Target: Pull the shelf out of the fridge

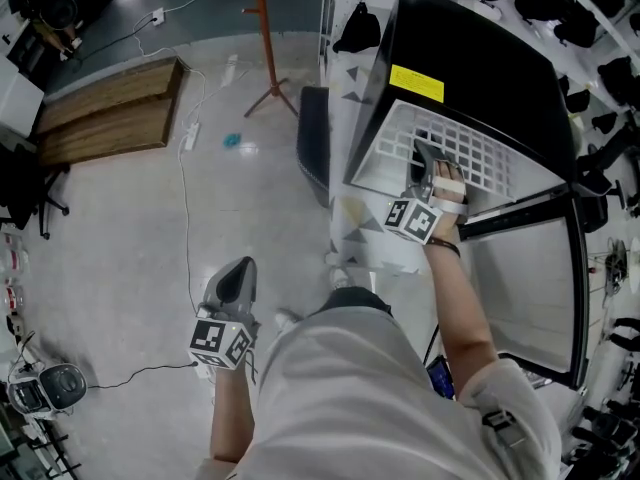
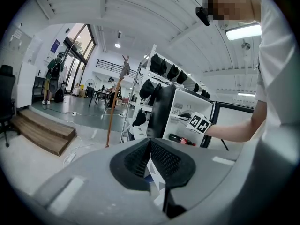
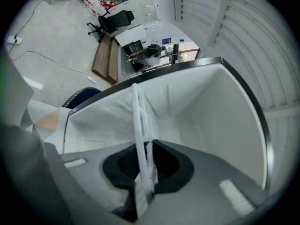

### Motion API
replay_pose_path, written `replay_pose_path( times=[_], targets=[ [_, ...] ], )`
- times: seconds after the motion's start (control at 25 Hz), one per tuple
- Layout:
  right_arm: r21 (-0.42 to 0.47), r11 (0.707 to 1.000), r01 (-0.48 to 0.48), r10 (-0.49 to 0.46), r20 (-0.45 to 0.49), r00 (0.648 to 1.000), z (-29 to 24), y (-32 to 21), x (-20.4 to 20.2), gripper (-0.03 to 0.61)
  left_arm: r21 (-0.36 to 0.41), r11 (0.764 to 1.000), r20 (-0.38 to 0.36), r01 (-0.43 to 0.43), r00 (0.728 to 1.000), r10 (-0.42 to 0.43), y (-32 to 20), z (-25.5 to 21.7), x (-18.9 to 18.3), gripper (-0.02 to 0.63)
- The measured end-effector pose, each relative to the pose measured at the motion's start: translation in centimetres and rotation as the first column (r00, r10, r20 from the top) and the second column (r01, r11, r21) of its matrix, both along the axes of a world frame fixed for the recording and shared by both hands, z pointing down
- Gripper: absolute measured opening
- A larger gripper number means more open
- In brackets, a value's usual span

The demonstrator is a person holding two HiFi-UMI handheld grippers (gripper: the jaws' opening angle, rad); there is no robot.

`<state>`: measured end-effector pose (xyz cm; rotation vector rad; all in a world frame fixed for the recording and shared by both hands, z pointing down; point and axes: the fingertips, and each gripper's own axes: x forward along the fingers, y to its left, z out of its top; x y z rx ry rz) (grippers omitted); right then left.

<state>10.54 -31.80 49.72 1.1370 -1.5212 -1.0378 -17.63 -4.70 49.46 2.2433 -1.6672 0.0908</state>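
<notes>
Though nearly closed, the right tool [image 3: 144, 165] clamps the shelf [image 3: 138, 111] by its edge between its jaws.

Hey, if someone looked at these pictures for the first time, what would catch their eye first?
A black fridge stands open at the upper right of the head view, with a white wire shelf showing in its front. The right gripper has its fingers closed on a wire of that shelf. The left gripper hangs empty and shut at the person's side.
</notes>
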Motion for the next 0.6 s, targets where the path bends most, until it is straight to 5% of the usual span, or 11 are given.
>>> replay_pose_path(
  times=[0.6],
  targets=[
    [-0.005,1.0,-0.019,0.019,0.022,1.0,-0.6,3.0,-0.2,0.041,0.004,0.999,-0.012,-0.046,0.999,0.046,1.0,0.2,0.7,0.009]
  ],
)
